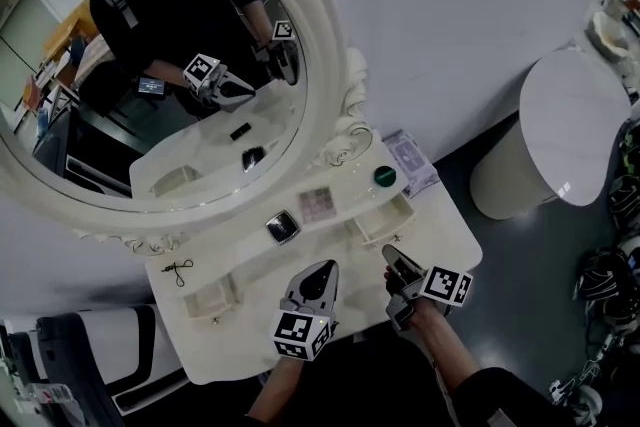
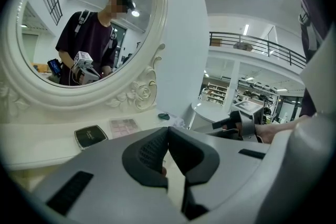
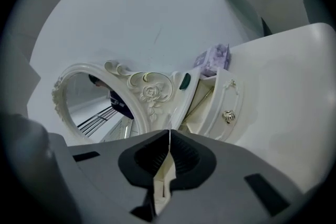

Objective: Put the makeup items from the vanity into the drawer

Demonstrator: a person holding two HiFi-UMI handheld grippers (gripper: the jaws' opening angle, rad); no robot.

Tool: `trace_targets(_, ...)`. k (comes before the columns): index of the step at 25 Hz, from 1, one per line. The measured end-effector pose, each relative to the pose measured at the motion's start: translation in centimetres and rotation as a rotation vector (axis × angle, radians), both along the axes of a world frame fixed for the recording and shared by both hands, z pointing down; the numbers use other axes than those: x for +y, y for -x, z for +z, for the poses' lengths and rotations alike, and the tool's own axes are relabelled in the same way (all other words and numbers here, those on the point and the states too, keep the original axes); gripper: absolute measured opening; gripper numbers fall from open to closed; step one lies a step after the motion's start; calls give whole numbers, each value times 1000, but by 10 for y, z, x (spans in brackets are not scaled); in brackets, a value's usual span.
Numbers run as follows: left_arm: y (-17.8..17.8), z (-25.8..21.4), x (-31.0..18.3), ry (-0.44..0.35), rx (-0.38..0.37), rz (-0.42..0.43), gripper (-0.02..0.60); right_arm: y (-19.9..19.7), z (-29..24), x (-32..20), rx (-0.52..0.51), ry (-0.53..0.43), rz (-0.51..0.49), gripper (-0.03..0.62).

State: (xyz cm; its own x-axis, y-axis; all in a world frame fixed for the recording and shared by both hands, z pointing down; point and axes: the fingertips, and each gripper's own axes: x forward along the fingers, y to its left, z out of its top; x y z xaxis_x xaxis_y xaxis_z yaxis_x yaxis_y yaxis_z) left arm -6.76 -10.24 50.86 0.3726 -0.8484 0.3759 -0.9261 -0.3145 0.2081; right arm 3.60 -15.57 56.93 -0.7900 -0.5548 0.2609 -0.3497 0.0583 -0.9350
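**Both tongs shut and empty, no item picked yet**

**Head view.** The open drawer point(image 1: 385, 220) sits toward the right end of the worktop point(image 1: 452, 237). The makeup is all on the raised shelf.
- The green round item point(image 1: 385, 177) is just behind the drawer.
- The pink palette point(image 1: 318, 205) is left of the drawer.
- The black compact point(image 1: 282, 227) is further left of the drawer.

The left tongs point(image 1: 322, 267) are closed with nothing in them, left of the drawer and near the compact. The right tongs point(image 1: 392, 255) are also closed and empty, just in front of the drawer.

**Left gripper view.** The left tongs point(image 2: 168, 131) have their pads pressed together with nothing between them. The compact point(image 2: 90, 136) and palette point(image 2: 124, 125) lie flat ahead, and the green item point(image 2: 164, 116) is beyond them on the drawer side. Judged: the tongs should be opened before going in. Both pieces are flat and thin, so they are best gripped across opposite edges with the tongs angled down. Pushing at them could slide them along the shelf.

**Right gripper view.** The right tongs point(image 3: 169, 136) have their jaws together and hold nothing. The picture is rolled sideways. The drawer point(image 3: 227, 97) is straight ahead with its front pulled out, and the green item point(image 3: 185, 81) is just behind it. Judged: this hand is best placed for the green item. It should open wide, pinch across the rim, lift clear of the shelf edge and let go low inside the drawer. Knocking the drawer front could push the drawer shut.
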Motion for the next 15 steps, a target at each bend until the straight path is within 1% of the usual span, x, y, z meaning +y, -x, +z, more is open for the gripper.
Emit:
trace_targets(3, 6, 0, 9, -3, 1, -15, 15, 4, -6, 10, 15, -57, -26, 23)
trace_targets(8, 12, -4, 21, -16, 2, -31, 15, 15, -25, 21, 67, -200, -72, 23)
trace_targets(11, 18, -3, 29, -20, -10, -41, 15, 24, -31, 28, 93, -269, -104, 23)
trace_targets(15, 32, 6, 40, -2, -18, -60, 15, 40, -32, 39, 146, -363, -150, 23)
